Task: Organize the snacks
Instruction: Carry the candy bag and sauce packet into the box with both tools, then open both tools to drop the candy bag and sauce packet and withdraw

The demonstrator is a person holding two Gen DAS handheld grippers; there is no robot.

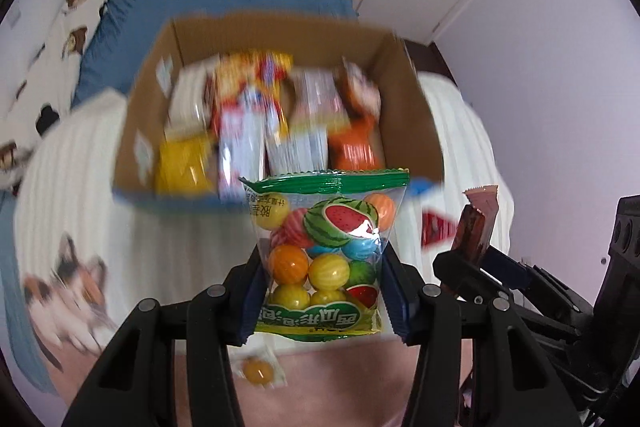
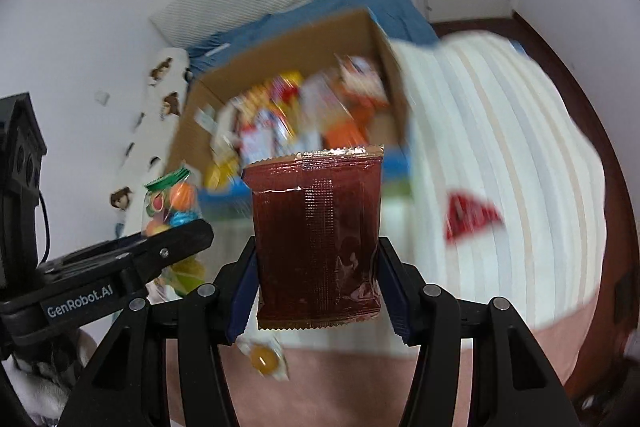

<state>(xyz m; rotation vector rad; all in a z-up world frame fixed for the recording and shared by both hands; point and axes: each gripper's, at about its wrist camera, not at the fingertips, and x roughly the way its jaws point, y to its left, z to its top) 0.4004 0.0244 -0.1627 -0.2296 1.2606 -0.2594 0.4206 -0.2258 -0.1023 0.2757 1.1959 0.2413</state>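
Both grippers are carrying a snack toward the cardboard box (image 1: 404, 107) on the bed, so the step in hand looks like the carry between pickup and drop. The left gripper (image 1: 322, 267) pinches a clear bag of gumballs (image 1: 326, 259) by its side edges, and the right gripper (image 2: 318, 267) pinches a dark red packet (image 2: 316, 239) the same way; each hangs in the air just short of the box's near wall. The next move probably calls for bringing each packet over the open box, finding a gap among the snacks already packed there, and only then spreading the fingers. The box's contents are smeared by motion blur, so I cannot tell how much room is left or what the packets inside are. A small wrapped yellow candy (image 1: 259, 371) and a red packet (image 2: 472, 217) lie on the blanket (image 2: 500, 147), apart from the box and likely waiting their turn.
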